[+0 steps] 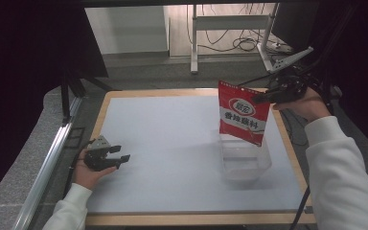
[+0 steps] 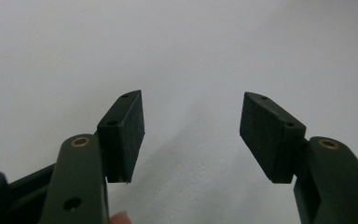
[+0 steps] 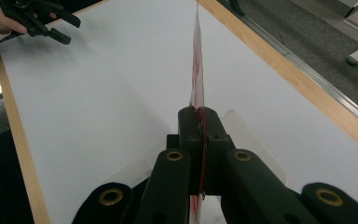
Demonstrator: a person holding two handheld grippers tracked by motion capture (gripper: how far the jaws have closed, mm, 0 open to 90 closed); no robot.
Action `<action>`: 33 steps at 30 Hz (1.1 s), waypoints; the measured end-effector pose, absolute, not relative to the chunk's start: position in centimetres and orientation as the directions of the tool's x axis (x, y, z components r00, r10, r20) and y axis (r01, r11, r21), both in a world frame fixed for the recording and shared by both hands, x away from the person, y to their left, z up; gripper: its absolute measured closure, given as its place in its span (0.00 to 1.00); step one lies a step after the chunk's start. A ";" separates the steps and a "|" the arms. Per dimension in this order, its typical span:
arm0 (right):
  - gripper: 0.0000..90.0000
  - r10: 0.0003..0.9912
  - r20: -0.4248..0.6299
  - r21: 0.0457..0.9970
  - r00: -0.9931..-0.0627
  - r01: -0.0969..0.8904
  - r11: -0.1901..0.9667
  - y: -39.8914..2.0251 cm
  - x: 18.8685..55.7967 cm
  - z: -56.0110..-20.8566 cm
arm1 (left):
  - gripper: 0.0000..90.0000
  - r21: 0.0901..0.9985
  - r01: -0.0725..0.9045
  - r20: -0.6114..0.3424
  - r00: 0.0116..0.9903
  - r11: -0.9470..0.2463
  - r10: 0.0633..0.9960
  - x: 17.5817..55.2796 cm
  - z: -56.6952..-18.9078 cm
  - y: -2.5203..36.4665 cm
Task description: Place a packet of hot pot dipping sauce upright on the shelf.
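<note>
A red and white sachet [image 1: 243, 112] with printed characters hangs in the air above a clear plastic tub [image 1: 245, 163] on the right half of the table. My right gripper [image 1: 261, 97] is shut on the sachet's upper right edge; in the right gripper view the thin sachet [image 3: 197, 60] runs edge-on between the closed jaws, with the tub's rim [image 3: 256, 140] below. My left gripper [image 1: 123, 159] rests low near the table's left edge, open, with nothing between its pads [image 2: 128, 126]. It also appears far off as the left gripper [image 3: 67, 29] in the right gripper view.
The white board [image 1: 172, 143] has a wooden border [image 1: 196, 219]. A metal rail [image 1: 48, 163] runs along the left side. Behind the table stand a desk frame [image 1: 194, 43] and loose cables [image 1: 242, 44] on the floor.
</note>
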State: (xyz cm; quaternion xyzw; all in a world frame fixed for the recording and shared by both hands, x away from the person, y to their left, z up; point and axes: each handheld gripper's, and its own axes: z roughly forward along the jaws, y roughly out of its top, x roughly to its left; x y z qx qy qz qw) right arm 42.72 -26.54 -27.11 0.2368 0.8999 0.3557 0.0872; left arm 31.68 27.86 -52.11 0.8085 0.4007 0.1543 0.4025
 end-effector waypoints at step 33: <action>0.99 0.452 0.024 0.678 -0.892 0.346 0.648 -27.5 43.6 -30.0 | 0.44 0.768 0.527 -0.064 0.629 -0.364 0.774 31.5 -52.2 27.7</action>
